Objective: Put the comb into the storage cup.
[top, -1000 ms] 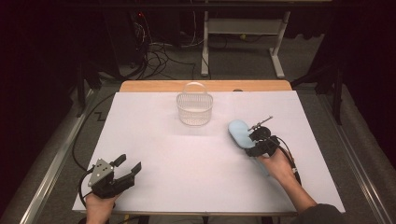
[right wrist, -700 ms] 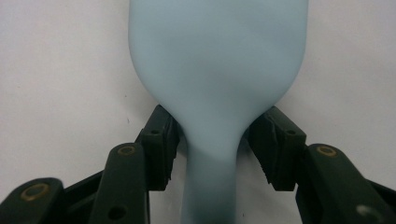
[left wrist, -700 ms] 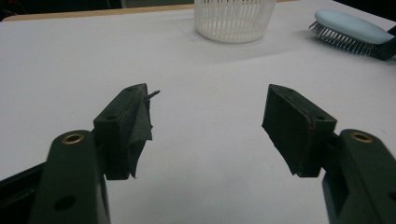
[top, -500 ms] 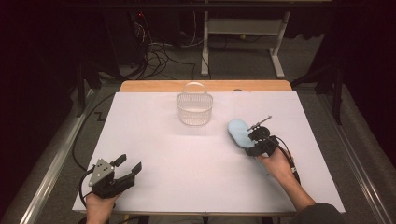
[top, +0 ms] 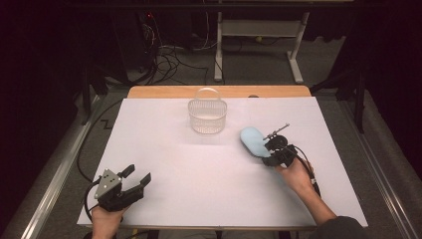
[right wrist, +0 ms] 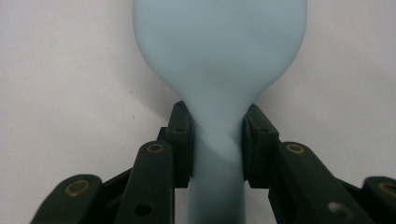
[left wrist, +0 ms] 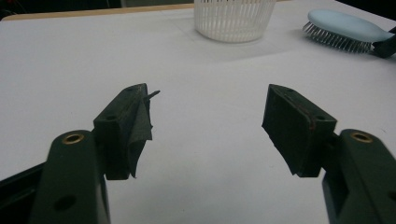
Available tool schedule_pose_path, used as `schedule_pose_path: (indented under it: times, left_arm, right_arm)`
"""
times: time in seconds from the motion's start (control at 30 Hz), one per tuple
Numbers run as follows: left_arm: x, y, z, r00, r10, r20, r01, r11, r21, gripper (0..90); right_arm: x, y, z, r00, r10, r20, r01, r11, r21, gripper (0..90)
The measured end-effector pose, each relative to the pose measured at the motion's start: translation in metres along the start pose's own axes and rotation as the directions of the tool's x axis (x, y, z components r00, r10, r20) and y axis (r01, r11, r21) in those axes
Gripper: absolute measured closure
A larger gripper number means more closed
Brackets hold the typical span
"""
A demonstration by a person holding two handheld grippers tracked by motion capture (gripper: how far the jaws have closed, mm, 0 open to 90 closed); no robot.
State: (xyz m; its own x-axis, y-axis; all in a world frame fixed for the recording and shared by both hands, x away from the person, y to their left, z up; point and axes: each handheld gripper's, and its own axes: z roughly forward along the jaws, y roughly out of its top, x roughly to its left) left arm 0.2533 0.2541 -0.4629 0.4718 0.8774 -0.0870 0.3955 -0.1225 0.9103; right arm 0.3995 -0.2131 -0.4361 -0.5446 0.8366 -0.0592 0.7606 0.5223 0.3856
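**K:** Black pads of the right gripper (right wrist: 217, 144) have just been closing on the neck of the pale blue hairbrush (right wrist: 219, 60). Both faces look pressed against the handle just below the paddle. Brush lies bristles down on the white table (top: 199, 179), right of centre

**M:** Risks?

**K:** Handle is smooth, rounded, tapered. Grip sits at the narrow waist, so the heavy head hangs out front. My guess is that on a lift it pitches nose-down or rolls between the pads. If it slips, it slides out toward the wide end

**M:** Left side?

**K:** Left gripper (top: 130, 185) at the near-left corner, jaws apart, nothing between them, resting low over the table. One pad (left wrist: 135, 135) has its rubber facing peeling off at the tip. That could fold under on a later grasp and weaken the hold

**M:** Further out?

**K:** White slatted basket (top: 207, 116) with a hoop handle, far centre, well apart from the brush. If the brush is meant to go in there, the hoop could catch the head on the way in, and the basket looks light enough to tip or skate

**M:** Any markings?

**K:** None readable. No brand or label on the brush back, basket or grippers
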Motion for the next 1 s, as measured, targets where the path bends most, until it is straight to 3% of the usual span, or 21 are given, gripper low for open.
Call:
schedule_pose_path:
  times: [0.53, 0.8, 1.0]
  left_arm:
    - [0.000, 0.000, 0.000, 1.0000, 0.003, -0.002, -0.003, 1.0000, 0.002, 33.0]
    - [0.000, 0.000, 0.000, 1.0000, 0.004, -0.001, -0.004, 1.0000, 0.003, 33.0]
    - [-0.001, 0.000, 0.000, 1.0000, 0.005, -0.001, -0.005, 1.0000, 0.006, 33.0]
  right_arm:
    - [-0.002, -0.013, -0.015, 0.9995, -0.001, -0.033, -0.001, 0.998, -0.061, 70.4]
    - [0.003, -0.020, -0.025, 0.9983, -0.027, -0.052, 0.022, 0.995, -0.092, 70.3]
    - [0.003, -0.026, -0.031, 0.9968, -0.015, -0.079, 0.005, 0.992, -0.123, 70.3]
